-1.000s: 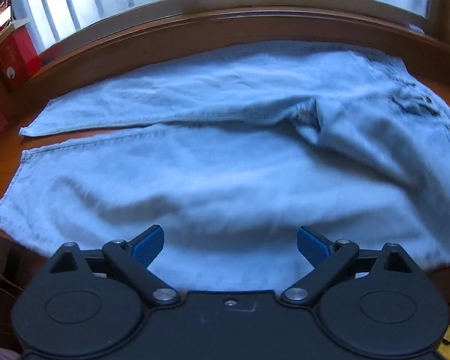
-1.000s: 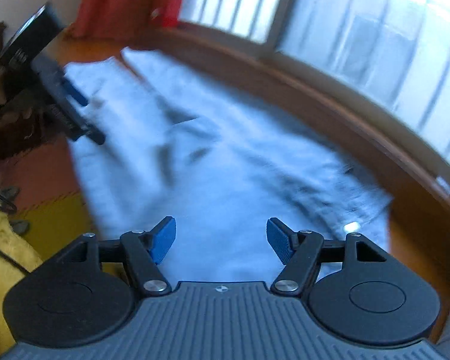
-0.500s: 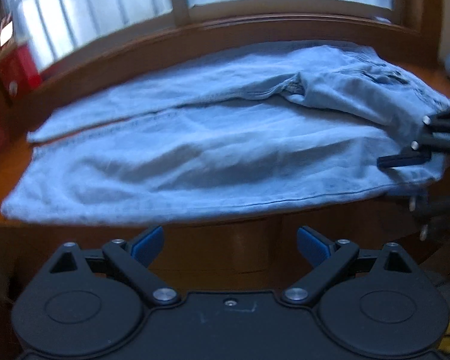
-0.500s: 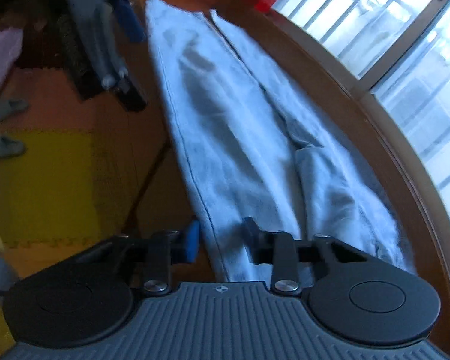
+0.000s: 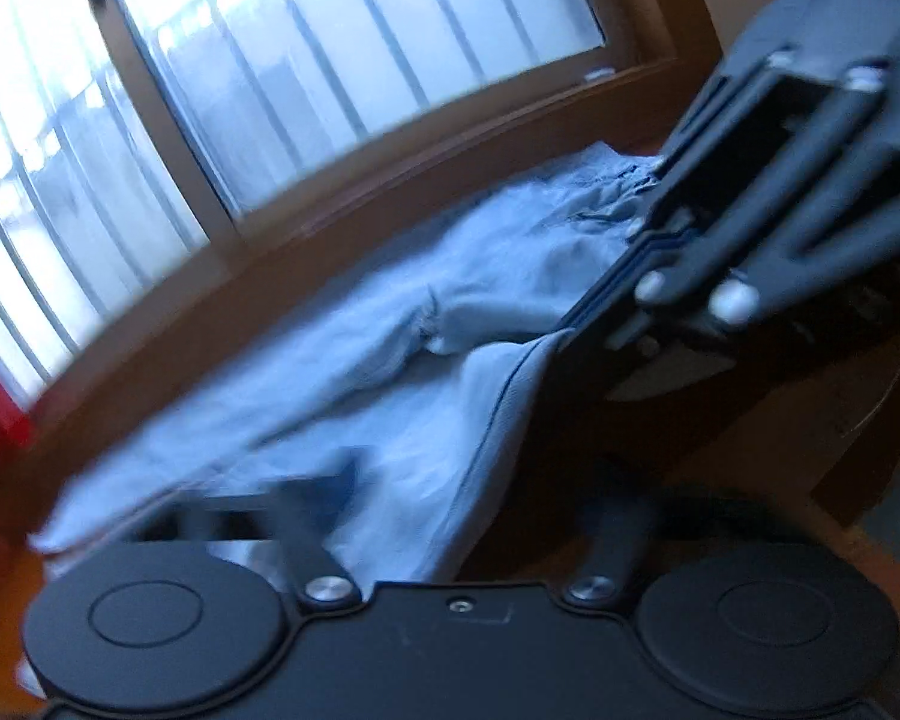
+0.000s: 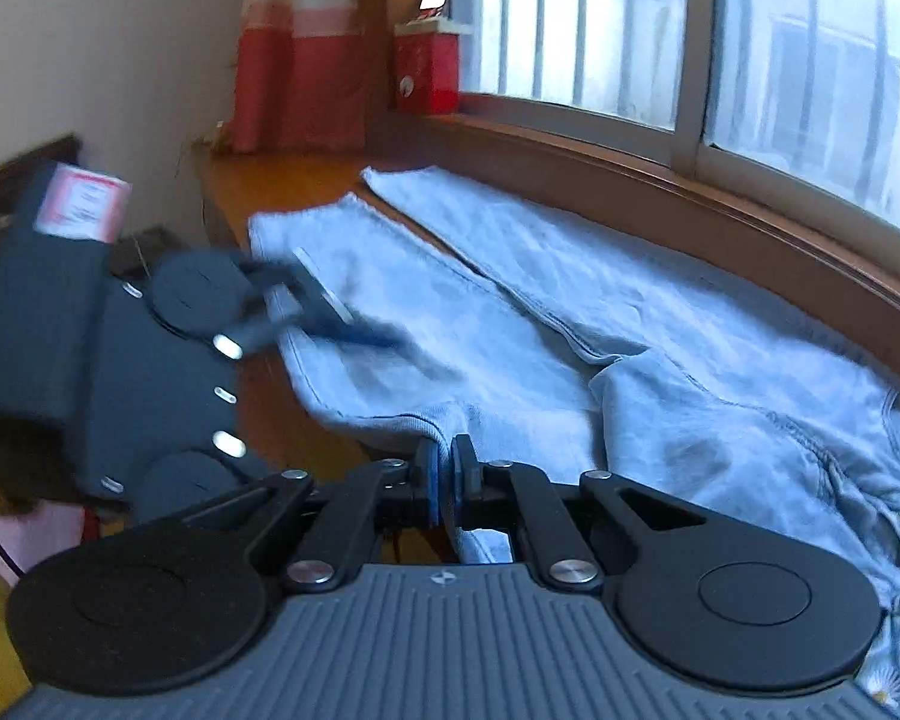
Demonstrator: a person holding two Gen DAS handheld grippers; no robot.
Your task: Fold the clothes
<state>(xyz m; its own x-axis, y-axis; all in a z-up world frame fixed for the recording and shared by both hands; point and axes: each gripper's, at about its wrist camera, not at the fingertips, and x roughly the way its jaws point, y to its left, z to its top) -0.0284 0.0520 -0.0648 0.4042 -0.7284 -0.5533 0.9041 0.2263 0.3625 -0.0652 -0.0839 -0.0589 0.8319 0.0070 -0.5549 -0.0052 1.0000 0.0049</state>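
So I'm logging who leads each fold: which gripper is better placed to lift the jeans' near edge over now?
Right. The right gripper is already shut on the near edge of the jeans. The left gripper is blurred over the leg; its grip is unclear.

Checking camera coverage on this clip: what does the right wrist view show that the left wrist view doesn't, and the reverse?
Only the right wrist view shows the right gripper shut on the near edge of the jeans, the red curtain and both leg hems. Only the left wrist view shows the right gripper's body from outside; its own fingers are blurred. Both show the pale jeans spread on the wooden ledge below the barred window.
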